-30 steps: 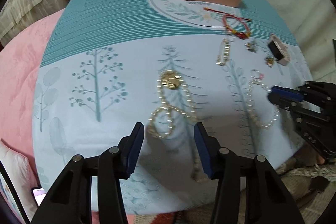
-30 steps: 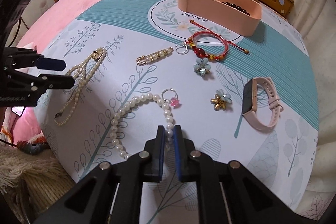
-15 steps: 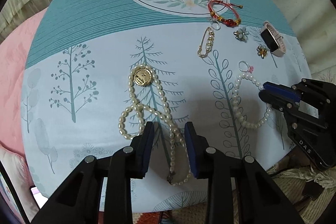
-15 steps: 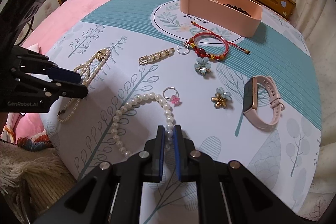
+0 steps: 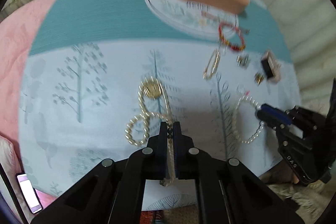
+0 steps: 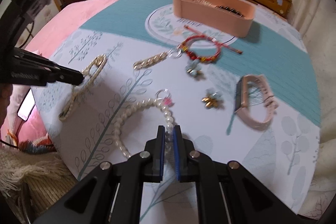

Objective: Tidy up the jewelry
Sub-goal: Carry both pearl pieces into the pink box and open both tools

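A long pearl necklace with a gold pendant [image 5: 151, 89] lies looped on the tree-print tablecloth. My left gripper [image 5: 170, 129] is closing its jaws onto one strand, and the pads press on the pearls. From the right wrist view, the left gripper [image 6: 80, 79] tips sit on that necklace [image 6: 92, 68]. My right gripper [image 6: 169, 133] is shut on a shorter pearl strand [image 6: 134, 110], whose loose end curls left. The right gripper [image 5: 259, 108] also shows at the left view's right edge. A pink oval box [image 6: 212, 12] stands at the far side, holding dark beads.
On the cloth between me and the box lie a red bracelet [image 6: 201, 49], a pearl pin [image 6: 151, 61], two flower pieces [image 6: 194, 69], a ring with a pink stone [image 6: 164, 96] and a pink watch [image 6: 256, 102]. A phone [image 5: 29, 192] rests on pink bedding below the left table edge.
The left gripper's jaws went from wide open to shut on the long necklace's strand. The right gripper stayed shut on the short pearl strand.
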The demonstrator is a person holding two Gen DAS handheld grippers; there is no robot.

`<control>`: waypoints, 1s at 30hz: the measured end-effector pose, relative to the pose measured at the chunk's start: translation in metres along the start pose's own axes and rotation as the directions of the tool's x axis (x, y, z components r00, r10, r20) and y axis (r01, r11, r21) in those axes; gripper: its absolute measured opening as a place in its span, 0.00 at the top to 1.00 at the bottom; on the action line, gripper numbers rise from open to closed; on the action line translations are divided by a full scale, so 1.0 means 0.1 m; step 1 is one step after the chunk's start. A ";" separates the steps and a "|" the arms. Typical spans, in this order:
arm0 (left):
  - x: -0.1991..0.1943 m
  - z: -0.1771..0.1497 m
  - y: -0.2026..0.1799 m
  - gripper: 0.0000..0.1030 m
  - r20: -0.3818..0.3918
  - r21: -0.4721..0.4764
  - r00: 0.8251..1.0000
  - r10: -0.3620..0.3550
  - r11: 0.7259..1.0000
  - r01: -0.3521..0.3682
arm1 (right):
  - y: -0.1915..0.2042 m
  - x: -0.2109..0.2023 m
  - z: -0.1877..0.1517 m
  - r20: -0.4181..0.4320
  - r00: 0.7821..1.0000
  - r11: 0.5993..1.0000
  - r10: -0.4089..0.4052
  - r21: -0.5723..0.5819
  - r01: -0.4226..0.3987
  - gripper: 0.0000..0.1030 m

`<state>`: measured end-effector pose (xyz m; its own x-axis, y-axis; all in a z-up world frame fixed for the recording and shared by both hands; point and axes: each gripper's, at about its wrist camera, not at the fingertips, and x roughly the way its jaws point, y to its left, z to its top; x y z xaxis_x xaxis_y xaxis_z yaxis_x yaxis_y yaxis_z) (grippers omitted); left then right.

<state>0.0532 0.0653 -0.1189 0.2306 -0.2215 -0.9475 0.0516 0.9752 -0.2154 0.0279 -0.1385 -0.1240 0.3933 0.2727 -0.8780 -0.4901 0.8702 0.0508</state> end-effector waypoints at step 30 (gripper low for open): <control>-1.55 2.02 -0.86 0.97 0.503 0.111 0.864 0.022 0.990 -0.089 | -0.72 -0.48 2.04 0.302 0.941 0.974 -0.155 0.207 0.094 0.93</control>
<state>0.2095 0.0156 0.0946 0.6895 -0.1698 -0.7041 0.1380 0.9851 -0.1024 0.2030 -0.1303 0.0117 0.6807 0.2457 -0.6901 -0.2790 0.9580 0.0658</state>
